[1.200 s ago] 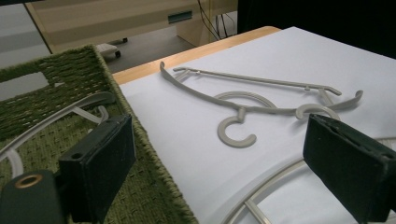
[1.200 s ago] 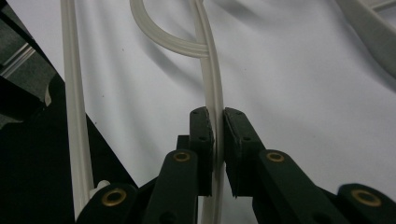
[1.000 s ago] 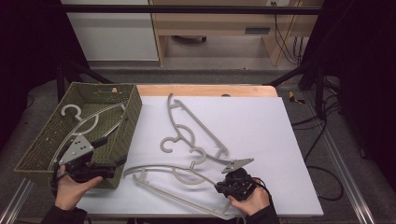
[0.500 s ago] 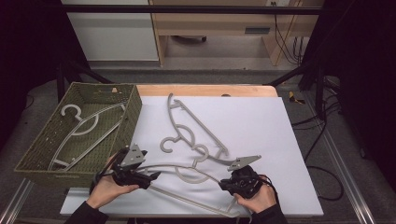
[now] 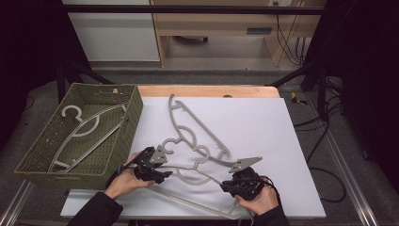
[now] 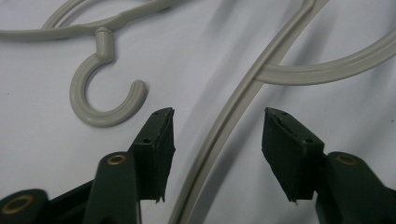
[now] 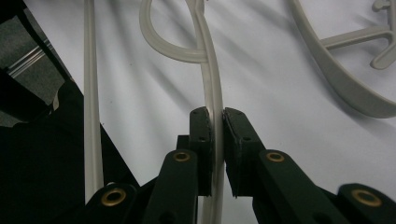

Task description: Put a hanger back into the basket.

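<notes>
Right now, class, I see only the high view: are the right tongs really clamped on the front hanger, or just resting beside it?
Observer: Clamped. In the right gripper view the right tongs press their pads on both sides of the hanger.
Operator: And the left tongs?
Observer: The left tongs have just been closing, but in the left gripper view a gap shows on each side: the hanger's bar runs between the pads and touches neither.
Operator: Anything close to them?
Observer: The hook of another hanger lies just beyond one jaw tip, clear of it.
</notes>
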Demonstrator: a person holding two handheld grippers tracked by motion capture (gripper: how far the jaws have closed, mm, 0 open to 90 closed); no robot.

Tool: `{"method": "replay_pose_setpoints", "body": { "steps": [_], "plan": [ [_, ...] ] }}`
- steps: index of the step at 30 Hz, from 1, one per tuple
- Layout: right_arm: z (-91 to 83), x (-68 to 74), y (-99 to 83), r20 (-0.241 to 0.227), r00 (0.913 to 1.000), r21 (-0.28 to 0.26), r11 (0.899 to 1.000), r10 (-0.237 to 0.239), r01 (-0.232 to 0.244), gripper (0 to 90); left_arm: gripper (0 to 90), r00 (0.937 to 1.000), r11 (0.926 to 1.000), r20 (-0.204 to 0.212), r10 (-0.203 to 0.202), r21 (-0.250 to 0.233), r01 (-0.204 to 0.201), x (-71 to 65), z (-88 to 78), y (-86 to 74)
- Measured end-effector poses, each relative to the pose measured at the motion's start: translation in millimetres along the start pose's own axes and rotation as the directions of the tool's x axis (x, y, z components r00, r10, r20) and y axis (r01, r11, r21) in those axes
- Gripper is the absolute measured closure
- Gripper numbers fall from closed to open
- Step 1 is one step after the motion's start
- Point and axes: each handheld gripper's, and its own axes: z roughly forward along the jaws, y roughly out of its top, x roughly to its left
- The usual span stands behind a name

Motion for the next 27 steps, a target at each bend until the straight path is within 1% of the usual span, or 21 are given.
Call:
{"method": "replay_pose_setpoints", "body": {
  "steps": [2,4,6,7,8,10,12,13,16,18,19,21,22,23,24,26,27],
  "plan": [
    [0.1,0.0,0.0,0.0,1.0,0.0,1.0,-0.001,0.001,82.4,49.4,0.9997,0.9997,-0.002,0.024,0.009,-0.024,-1.1,4.1,0.7],
    [0.0,0.0,0.0,-0.001,1.0,0.0,1.0,-0.002,0.002,82.4,54.3,0.9987,0.9986,-0.014,0.05,0.02,-0.049,-2.1,7.9,1.1],
    [0.2,-0.3,-0.2,-0.003,1.0,0.0,1.0,-0.008,0.008,82.3,58.7,0.998,0.9978,-0.014,0.062,0.026,-0.061,-2.8,10.5,1.5],
    [0.3,-0.1,-0.2,-0.003,1.0,0.001,1.0,-0.007,0.007,82.3,61.2,0.9977,0.9976,-0.02,0.065,0.024,-0.064,-3.5,11.7,1.5],
    [0.4,-0.1,-0.2,-0.004,1.0,0.001,1.0,-0.008,0.008,82.3,63.0,0.9966,0.9968,-0.034,0.075,0.03,-0.074,-4.7,12.4,1.8],
    [0.3,-0.2,-0.3,-0.005,0.9999,0.002,1.0,-0.009,0.009,82.3,69.8,0.9952,0.9959,-0.045,0.087,0.027,-0.086,-6.3,11.9,2.0],
    [0.7,-0.8,-0.6,-0.012,0.9999,-0.003,1.0,-0.01,0.01,82.2,70.7,0.994,0.995,-0.048,0.098,0.026,-0.097,-7.6,9.6,2.0],
    [0.5,-0.4,-0.3,-0.017,0.9999,0.001,1.0,0.001,-0.001,82.2,71.2,0.9934,0.9944,-0.052,0.103,0.03,-0.101,-8.4,7.9,2.1],
    [0.1,-2.1,-0.7,-0.023,0.9997,-0.001,1.0,-0.004,0.004,82.0,72.1,0.9915,0.993,-0.056,0.117,0.019,-0.116,-9.9,3.2,1.7],
    [-0.2,-3.6,-1.1,-0.027,0.9995,-0.01,1.0,-0.017,0.017,81.7,72.9,0.9899,0.9917,-0.06,0.128,0.013,-0.128,-11.6,-1.8,1.2],
    [-0.6,-3.5,-1.2,-0.027,0.9996,-0.016,1.0,-0.014,0.013,81.3,73.2,0.9893,0.9909,-0.056,0.134,0.02,-0.133,-12.0,-4.4,1.3],
    [-1.3,-4.1,-1.2,-0.032,0.9994,-0.033,0.999,-0.016,0.015,80.6,74.1,0.9863,0.9886,-0.067,0.151,0.01,-0.151,-15.2,-10.9,1.0],
    [-2.7,-4.6,-1.5,-0.026,0.9994,-0.04,0.999,-0.023,0.022,80.0,74.5,0.9857,0.9878,-0.066,0.155,0.006,-0.155,-16.5,-14.0,0.9],
    [-3.5,-4.5,-1.5,-0.015,0.9997,-0.052,0.998,-0.021,0.02,79.1,75.2,0.9857,0.9872,-0.055,0.159,0.003,-0.159,-17.3,-17.1,0.9],
    [-5.2,-5.4,-1.7,-0.005,0.9994,-0.062,0.998,-0.033,0.033,78.4,75.9,0.9855,0.9868,-0.051,0.161,0.0,-0.162,-18.8,-19.9,0.8],
    [-8.8,-6.4,-2.2,0.01,0.9994,-0.098,0.995,-0.034,0.035,76.7,77.5,0.9846,0.9853,-0.039,0.17,-0.005,-0.171,-21.8,-25.0,0.4],
    [-11.3,-7.3,-2.6,0.022,0.9992,-0.117,0.992,-0.034,0.037,75.5,78.2,0.9851,0.9854,-0.025,0.17,-0.009,-0.17,-23.3,-27.3,0.4]
  ]
}}
